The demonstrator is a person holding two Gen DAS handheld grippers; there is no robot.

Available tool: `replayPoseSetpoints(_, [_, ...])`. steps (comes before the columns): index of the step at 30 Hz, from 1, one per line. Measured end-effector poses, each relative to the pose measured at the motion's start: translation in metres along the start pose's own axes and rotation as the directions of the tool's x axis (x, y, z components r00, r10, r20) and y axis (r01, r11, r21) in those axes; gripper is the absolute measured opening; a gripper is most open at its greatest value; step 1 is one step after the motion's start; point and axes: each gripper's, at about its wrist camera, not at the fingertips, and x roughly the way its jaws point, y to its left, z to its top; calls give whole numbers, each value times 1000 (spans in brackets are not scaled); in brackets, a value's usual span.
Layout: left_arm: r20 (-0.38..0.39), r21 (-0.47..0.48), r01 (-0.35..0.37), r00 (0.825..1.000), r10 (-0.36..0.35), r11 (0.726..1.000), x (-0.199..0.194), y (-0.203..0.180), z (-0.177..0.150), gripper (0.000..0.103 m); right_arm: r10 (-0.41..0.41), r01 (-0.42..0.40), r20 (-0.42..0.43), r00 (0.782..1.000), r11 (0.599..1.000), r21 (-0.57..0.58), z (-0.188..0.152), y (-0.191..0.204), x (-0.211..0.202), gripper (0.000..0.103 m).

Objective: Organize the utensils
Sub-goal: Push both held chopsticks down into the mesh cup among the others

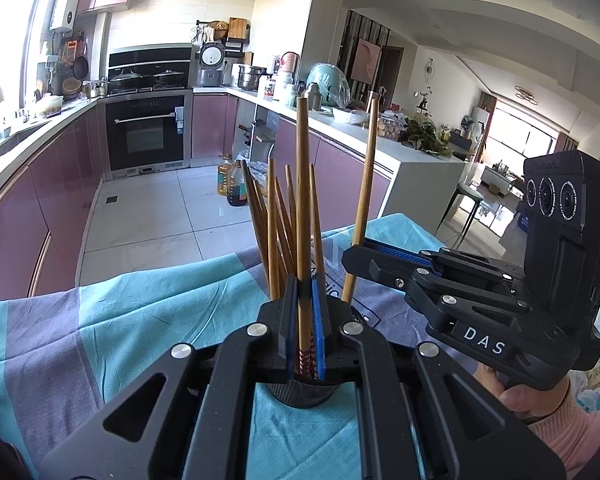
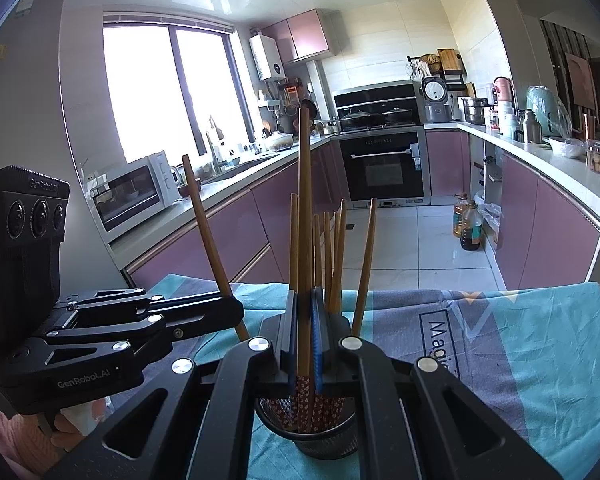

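Note:
A black mesh cup (image 1: 300, 394) (image 2: 326, 438) stands on the teal and grey cloth (image 1: 120, 320) (image 2: 532, 360) and holds several wooden chopsticks (image 1: 276, 224) (image 2: 334, 256), red patterned ends down. My left gripper (image 1: 305, 292) (image 2: 236, 312) is shut on one upright chopstick (image 1: 302, 200) (image 2: 208, 236) right over the cup. My right gripper (image 2: 304, 300) (image 1: 350, 258) is shut on another chopstick (image 2: 305, 216) (image 1: 365, 196), whose patterned end reaches into the cup. In both views the two grippers sit close together, side by side.
A hand in a pink sleeve (image 1: 540, 404) holds the right gripper's handle. Beyond the table's far edge lie a tiled floor (image 1: 148, 216), purple cabinets, an oven (image 2: 382, 166), oil bottles (image 2: 468, 224) and a microwave (image 2: 134, 192) on the counter.

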Motion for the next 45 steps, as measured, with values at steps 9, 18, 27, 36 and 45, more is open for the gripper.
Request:
replayPoseSetpoints(9, [-21,-1,-3,1000,3,1000,8,1,-4,7,0,0,-20,1000,1000,2,-6,1,5,6])
replayPoseSetpoints(18, [-48,-4,-12,999,12,1000,14,1,-7,7,-1,1,-40,999,1000,9,-9,-2,12,6])
replayPoseSetpoints(27, [-77,2,-13,997,13,1000,26,3,-6,7,2,-1,-59,998,1000,14,-14,-5,17,6])
replayPoseSetpoints(36, [-87,0,-12,996,12,1000,31,6,-7,8,2,-1,-76,997,1000,14,-17,-6,21,6])
replayPoseSetpoints(45, [-91,-10,-22,996,21,1000,37,10,-10,8,4,-3,-78,997,1000,17,-18,-6,22,6])
